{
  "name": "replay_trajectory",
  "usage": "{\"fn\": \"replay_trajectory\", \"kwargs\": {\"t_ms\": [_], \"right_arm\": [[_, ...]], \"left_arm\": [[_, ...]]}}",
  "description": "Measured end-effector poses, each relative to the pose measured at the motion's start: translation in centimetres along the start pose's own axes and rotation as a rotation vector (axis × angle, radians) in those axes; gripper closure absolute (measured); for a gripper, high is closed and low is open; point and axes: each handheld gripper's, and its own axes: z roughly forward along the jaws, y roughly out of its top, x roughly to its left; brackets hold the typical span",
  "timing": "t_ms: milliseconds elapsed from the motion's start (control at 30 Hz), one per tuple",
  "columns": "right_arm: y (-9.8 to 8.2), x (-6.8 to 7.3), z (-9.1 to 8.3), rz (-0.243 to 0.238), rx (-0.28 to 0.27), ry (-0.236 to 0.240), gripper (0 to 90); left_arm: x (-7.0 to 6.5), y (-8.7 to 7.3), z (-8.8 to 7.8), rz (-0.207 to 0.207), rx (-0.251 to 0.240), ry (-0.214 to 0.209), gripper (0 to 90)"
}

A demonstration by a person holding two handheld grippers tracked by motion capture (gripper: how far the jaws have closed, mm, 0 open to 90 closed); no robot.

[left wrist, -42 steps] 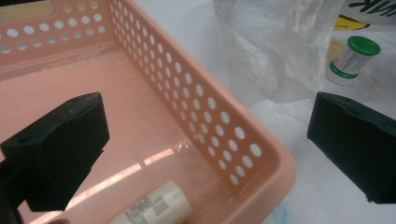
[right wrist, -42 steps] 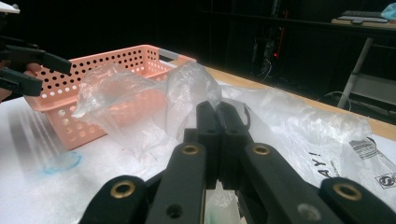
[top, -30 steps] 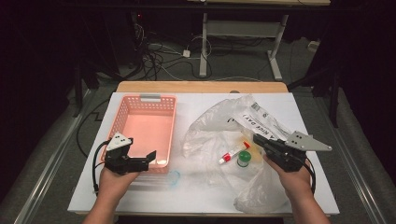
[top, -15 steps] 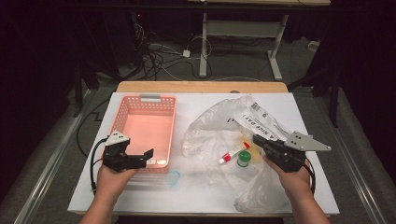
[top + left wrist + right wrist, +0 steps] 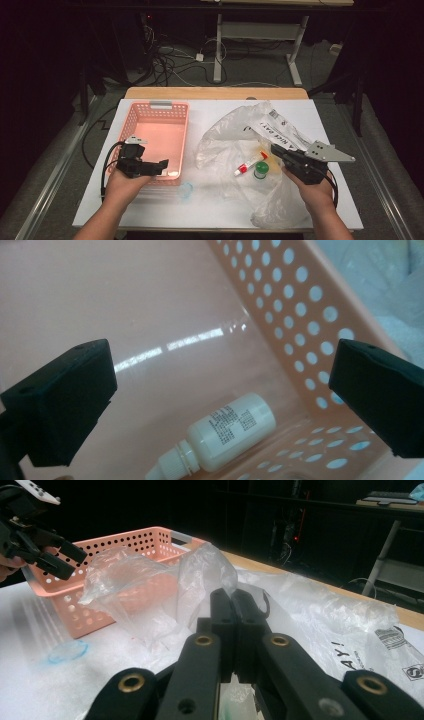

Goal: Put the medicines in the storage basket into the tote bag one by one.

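A small white dropper bottle (image 5: 232, 432) lies on its side in the near right corner of the pink perforated basket (image 5: 131, 122). My left gripper (image 5: 159, 167) hovers over that corner, open, with its jaws wide on either side above the bottle and not touching it. My right gripper (image 5: 276, 149) is shut on a fold of the clear plastic bag (image 5: 225, 145); in the right gripper view the film rises from between its closed fingertips (image 5: 232, 597). Inside the bag lie a red-capped white tube (image 5: 248, 165) and a green-capped item (image 5: 261, 170).
A small clear blue-tinted lid (image 5: 186, 189) lies on the white tabletop (image 5: 210, 210) just in front of the basket. The bag's printed flap (image 5: 280, 130) spreads to the back right. Cables and table legs stand on the floor beyond the far edge.
My left gripper has edged slightly to the right over the basket's near corner. The right gripper and the bag have stayed where they were.
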Motion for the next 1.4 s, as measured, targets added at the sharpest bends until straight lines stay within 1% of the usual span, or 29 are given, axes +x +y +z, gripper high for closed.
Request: {"fn": "replay_trajectory", "kwargs": {"t_ms": [67,133,167,300,367,433,467,500,567,600,700,767,833,900,967,1033,1167,1267,1400], "right_arm": [[0.0,0.0,0.0,-0.004,0.001,-0.002,90.0],[-0.1,0.0,0.1,-0.002,0.005,-0.002,90.0],[-0.1,0.0,0.2,-0.008,0.006,0.002,90.0],[-0.2,0.1,0.3,-0.003,0.013,0.001,90.0],[-0.2,0.1,0.3,-0.003,0.013,-0.001,90.0],[-0.2,0.1,0.3,-0.004,0.013,0.000,90.0],[-0.2,0.1,0.2,-0.003,0.013,0.000,90.0],[-0.2,0.1,0.2,-0.003,0.013,0.000,90.0],[-0.2,0.2,0.3,-0.003,0.014,0.002,90.0],[-0.2,0.2,0.3,-0.003,0.013,0.003,90.0],[-0.2,0.2,0.3,-0.001,0.016,0.001,90.0],[-0.2,0.2,0.3,0.000,0.015,0.000,90.0],[-0.2,0.2,0.2,-0.001,0.015,0.001,90.0],[-0.1,0.2,0.2,-0.002,0.014,0.002,90.0],[-0.1,0.2,0.2,0.000,0.013,0.001,90.0],[-0.1,0.2,0.1,-0.002,0.013,0.000,90.0],[-0.2,0.1,0.1,0.001,0.012,-0.002,90.0],[-0.2,0.0,0.1,0.006,0.011,-0.003,90.0],[-0.2,0.0,0.0,0.007,0.010,-0.005,90.0]], "left_arm": [[0.1,0.2,0.2,-0.012,0.033,-0.001,0.0],[0.2,0.4,0.4,-0.025,0.063,-0.012,0.0],[0.2,0.5,0.6,-0.018,0.086,-0.008,0.0],[0.0,0.9,1.1,0.006,0.170,-0.006,0.1],[0.0,1.1,1.3,0.011,0.199,-0.004,0.8],[0.0,1.2,1.3,0.001,0.219,-0.010,3.2],[0.2,1.2,1.4,-0.006,0.231,-0.022,5.9],[0.3,1.2,1.4,-0.008,0.244,-0.026,9.0],[0.6,1.3,1.6,-0.020,0.281,-0.038,11.6],[0.7,1.4,1.8,-0.017,0.309,-0.046,11.5],[0.7,1.8,2.2,-0.023,0.380,-0.023,6.1],[0.8,2.0,2.6,-0.047,0.428,-0.019,3.1],[1.0,2.2,3.0,-0.086,0.469,-0.032,1.6],[1.1,2.4,3.3,-0.106,0.502,-0.028,1.5],[1.1,2.5,3.5,-0.117,0.530,-0.026,1.5],[1.1,2.5,3.8,-0.132,0.555,-0.033,1.5],[1.0,2.6,4.6,-0.179,0.578,-0.070,0.0],[1.1,2.5,4.9,-0.204,0.581,-0.066,0.0],[1.4,2.6,5.2,-0.241,0.610,-0.064,0.0]]}}
